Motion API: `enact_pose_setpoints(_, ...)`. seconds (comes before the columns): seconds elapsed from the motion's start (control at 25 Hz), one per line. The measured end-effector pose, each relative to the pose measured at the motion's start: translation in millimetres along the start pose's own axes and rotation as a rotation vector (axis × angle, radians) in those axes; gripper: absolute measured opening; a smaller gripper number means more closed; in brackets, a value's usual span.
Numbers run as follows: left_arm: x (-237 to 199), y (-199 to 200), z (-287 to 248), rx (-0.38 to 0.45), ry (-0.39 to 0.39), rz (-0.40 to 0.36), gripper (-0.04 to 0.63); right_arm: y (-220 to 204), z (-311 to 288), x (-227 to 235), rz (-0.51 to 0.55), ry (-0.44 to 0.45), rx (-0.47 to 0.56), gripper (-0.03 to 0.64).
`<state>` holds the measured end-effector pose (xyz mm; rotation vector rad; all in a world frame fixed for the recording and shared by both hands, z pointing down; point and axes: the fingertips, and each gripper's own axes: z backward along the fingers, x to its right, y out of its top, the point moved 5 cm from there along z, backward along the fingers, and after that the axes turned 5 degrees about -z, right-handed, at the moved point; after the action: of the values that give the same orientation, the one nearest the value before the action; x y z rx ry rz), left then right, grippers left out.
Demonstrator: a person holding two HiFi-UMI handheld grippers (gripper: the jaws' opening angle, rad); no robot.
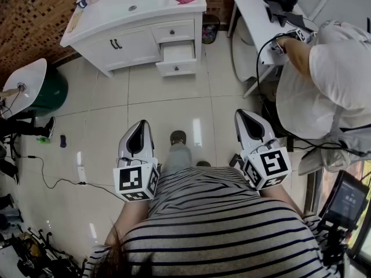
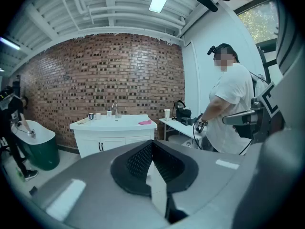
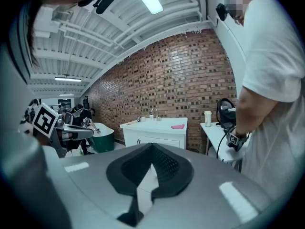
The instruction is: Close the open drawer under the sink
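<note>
Head view: open drawer (image 1: 177,52) at upper centre, pulled out of the white vanity (image 1: 136,45) toward the bottom of the frame, front running left to right. Well apart from both grippers, ahead and between them. Left gripper (image 1: 141,126) at lower left, probably a shade nearer; right gripper (image 1: 243,116) at lower right; both close to the torso, pointing up-frame.

Left gripper view: fingers (image 2: 138,159) together, nothing between; vanity far beyond, centre left.

Right gripper view: fingers (image 3: 164,165) together, empty.

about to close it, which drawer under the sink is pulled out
The lower drawer, right of the cabinet doors: it juts out with its inside showing. The top drawer above it sits flush.
</note>
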<state>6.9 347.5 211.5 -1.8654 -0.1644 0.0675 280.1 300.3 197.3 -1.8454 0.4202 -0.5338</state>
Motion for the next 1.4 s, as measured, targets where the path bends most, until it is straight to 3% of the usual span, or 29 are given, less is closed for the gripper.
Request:
enact_pose_setpoints(0.32,-57,-16,-101,-0.011,-0.042,-0.001,0.015,3,-103,17,0.024,-0.026,-0.015,0.000)
enact_pose_setpoints(0.56,-136,2,-240,-0.047,-0.133,0.014,0.015,31,-241,38,0.007,-0.090,-0.058,0.000)
enact_pose_setpoints(0.8,-220,40,-370,-0.088,-0.264,-0.032,0.015,63,-391,57,-0.028,-0.098,-0.112,0.000)
enact_pose_setpoints(0.92,-243,38,-422,-0.129,-0.264,0.009,0.015,61,-442,69,-0.021,-0.095,-0.160,0.000)
enact_pose_setpoints(1.08,-247,-2,-472,-0.129,-0.244,0.058,0.015,9,-489,86,-0.013,-0.081,-0.201,0.000)
enact_pose_setpoints(1.4,-223,-145,-538,-0.046,-0.208,0.156,0.015,-200,-557,117,0.030,-0.054,-0.250,0.000)
